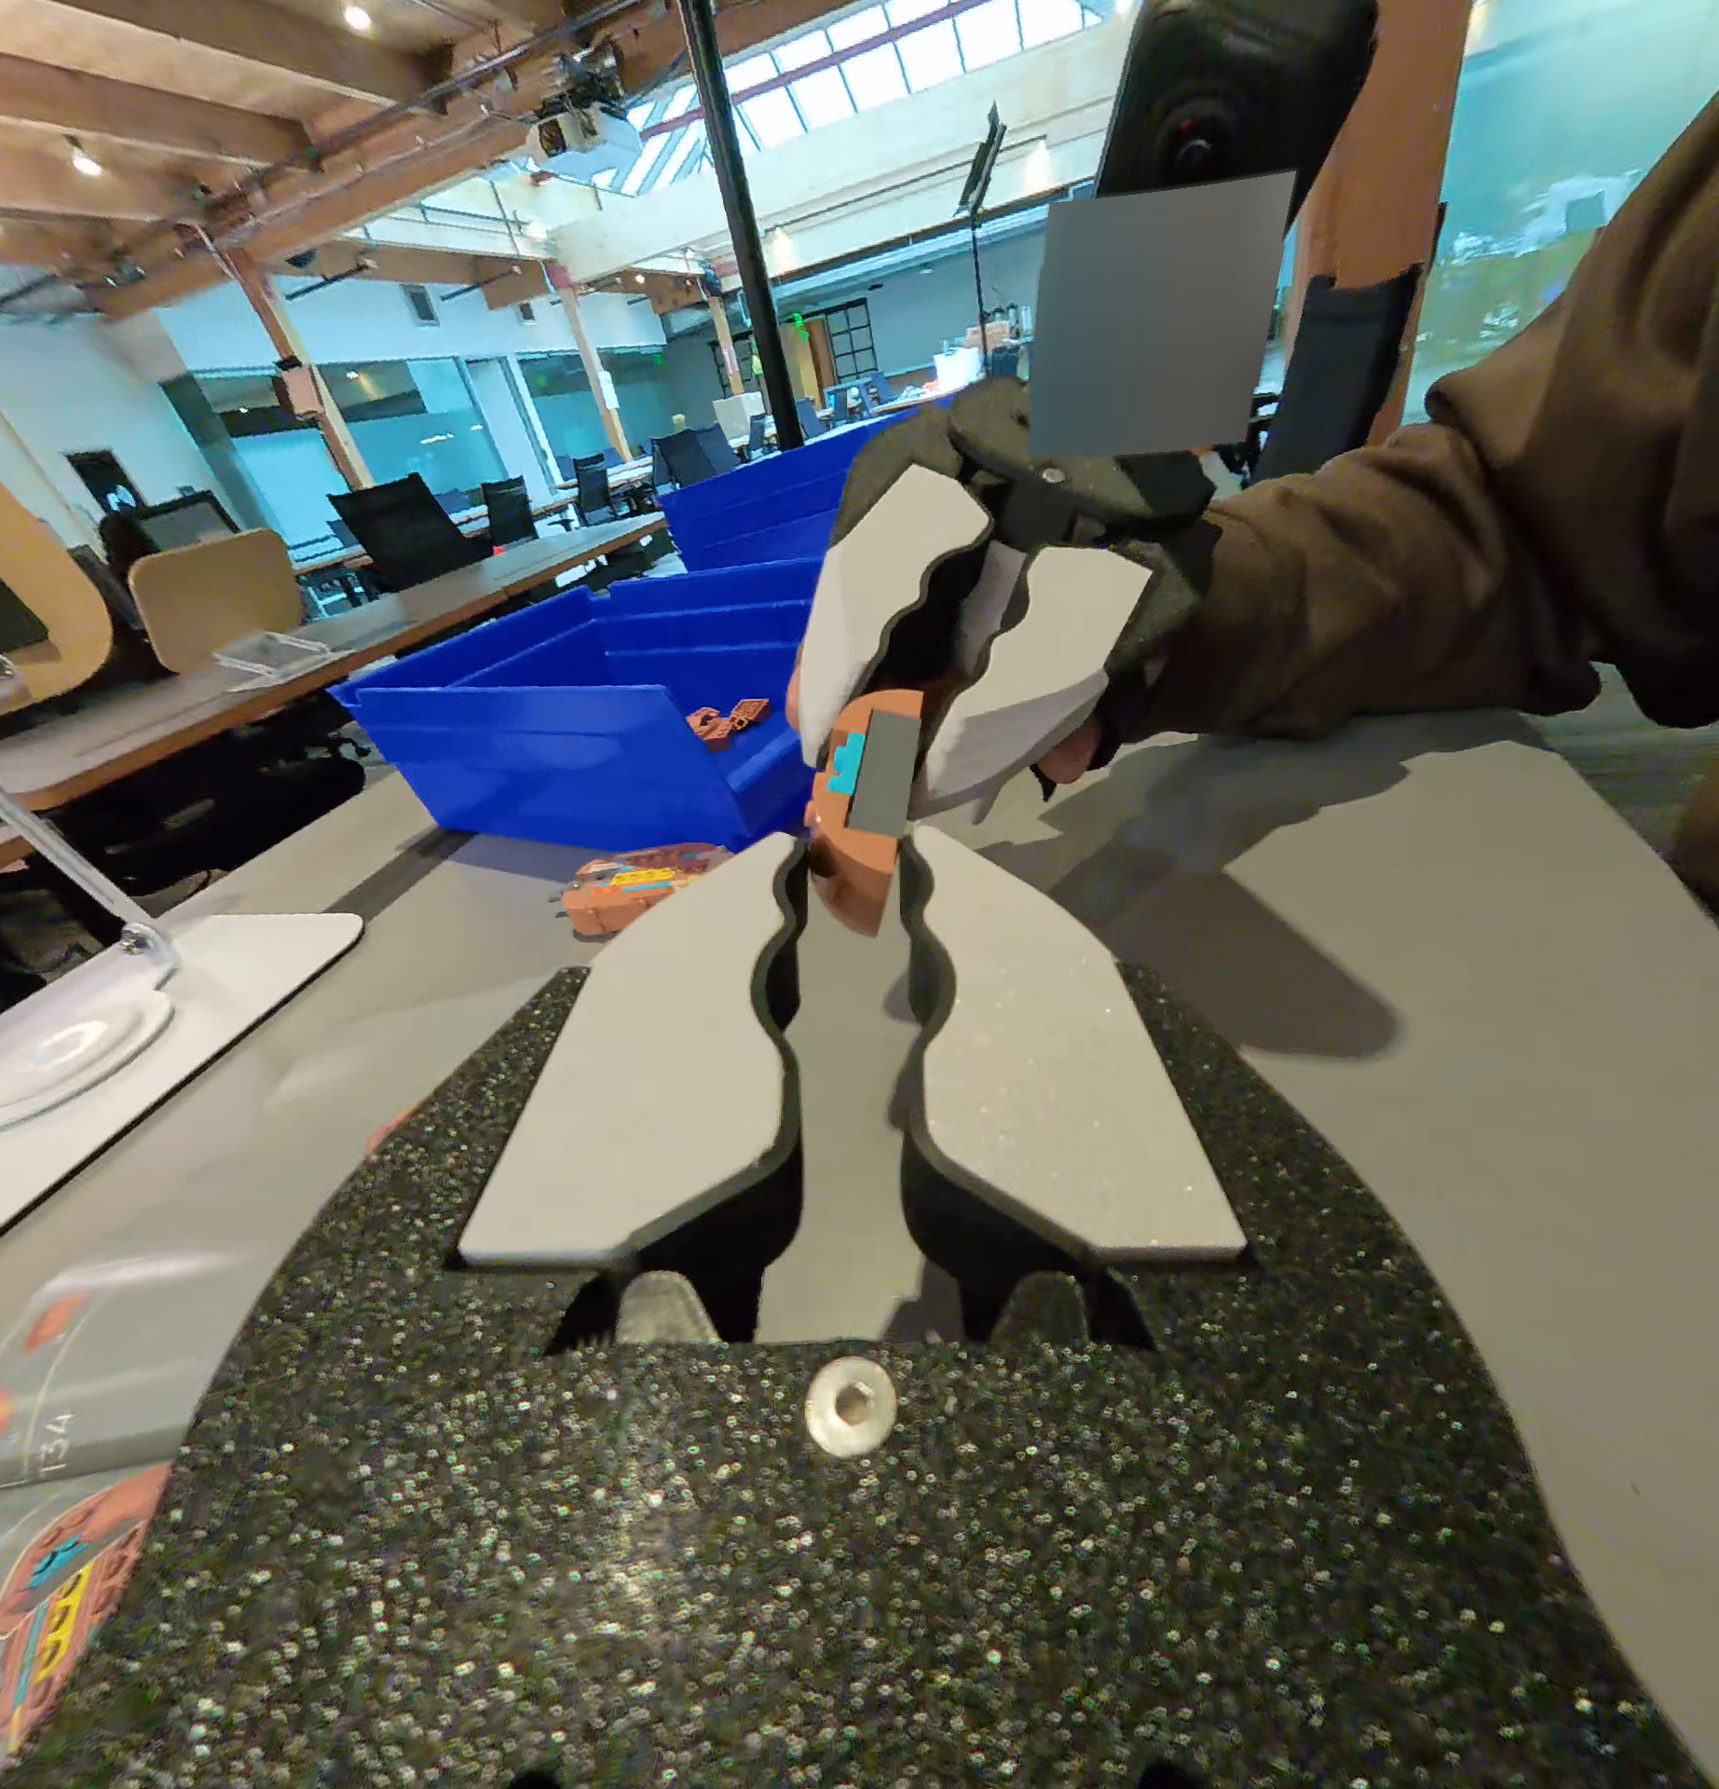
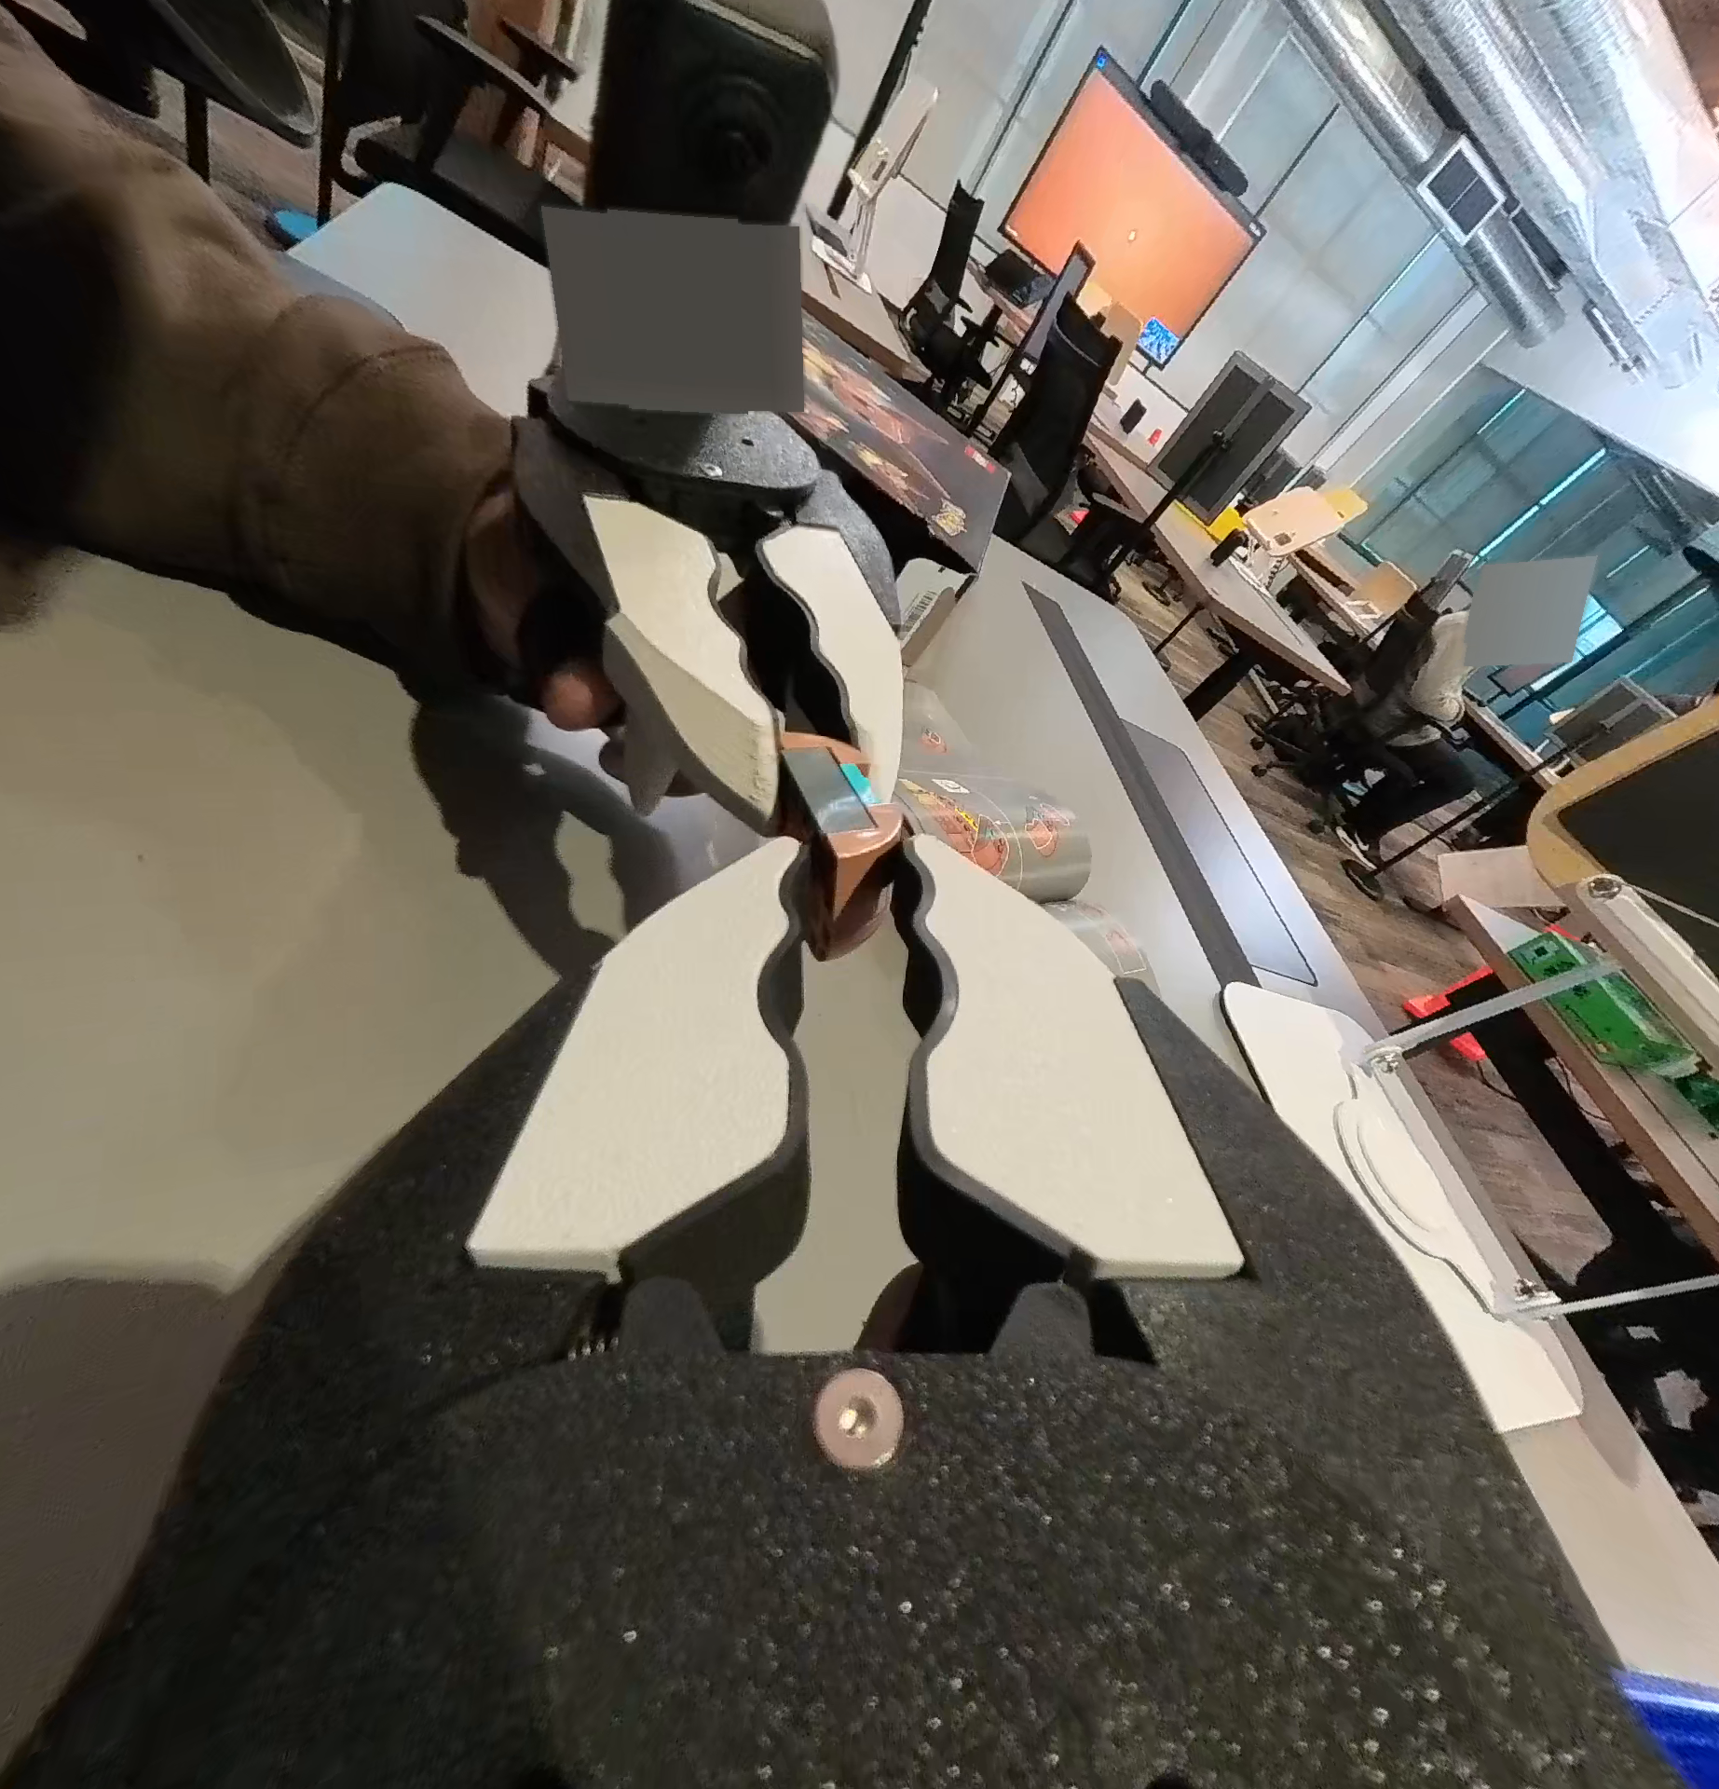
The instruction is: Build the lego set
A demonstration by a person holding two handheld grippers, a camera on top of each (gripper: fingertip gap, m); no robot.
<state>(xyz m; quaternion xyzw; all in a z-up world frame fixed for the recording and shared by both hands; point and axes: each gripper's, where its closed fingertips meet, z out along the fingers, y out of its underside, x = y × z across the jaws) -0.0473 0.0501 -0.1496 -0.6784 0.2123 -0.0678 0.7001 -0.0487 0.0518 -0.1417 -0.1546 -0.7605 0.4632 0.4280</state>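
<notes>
A small brown lego assembly (image 1: 865, 891) with a teal tile and a dark grey tile is held in the air between both grippers, above the grey table (image 1: 1320, 920). My left gripper (image 1: 850, 857) is shut on its lower rounded brown end. My right gripper (image 1: 879, 765) comes in from above right and is shut on its upper end. In the right wrist view, my right gripper (image 2: 850, 862) pinches the brown assembly (image 2: 850, 900) and my left gripper (image 2: 821, 784) grips its far end. A second brown lego sub-build (image 1: 633, 886) lies on the table behind.
Blue bins (image 1: 545, 745) stand at the back of the table; one holds loose brown pieces (image 1: 729, 721). An instruction booklet (image 1: 42, 1549) lies at the near left and also shows in the right wrist view (image 2: 1010, 833). A white stand base (image 1: 158, 987) sits at the left.
</notes>
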